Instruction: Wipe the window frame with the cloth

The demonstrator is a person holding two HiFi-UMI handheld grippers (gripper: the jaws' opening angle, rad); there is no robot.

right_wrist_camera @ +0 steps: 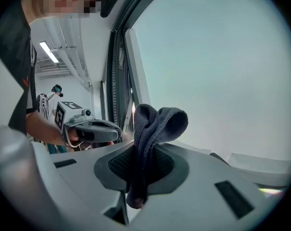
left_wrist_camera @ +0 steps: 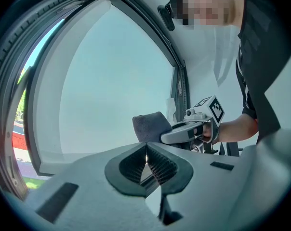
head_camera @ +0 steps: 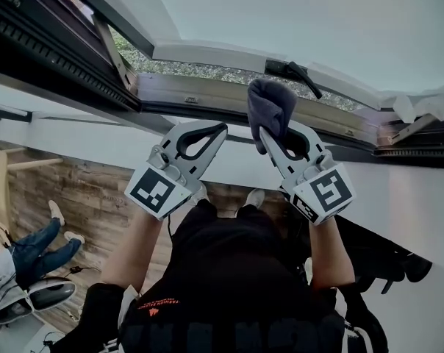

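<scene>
R tool (head_camera: pixel 268 137) is clamped on the dark cloth (head_camera: pixel 270 107). The cloth is bunched above the tips, w/ one end hanging down between the jaws in the right gripper view. The cloth is up at the window frame (head_camera: pixel 207 90), just below the black handle (head_camera: pixel 292 72); can't tell if it touches. L tool (head_camera: pixel 220 129) is just left of it, jaws together w/ nothing in them, tips near the frame's lower edge. Greenery (head_camera: pixel 200 70) shows thru the gap. Wood floor (head_camera: pixel 97 197) is below, w/ a person's legs (head_camera: pixel 38 250) at far left.
</scene>
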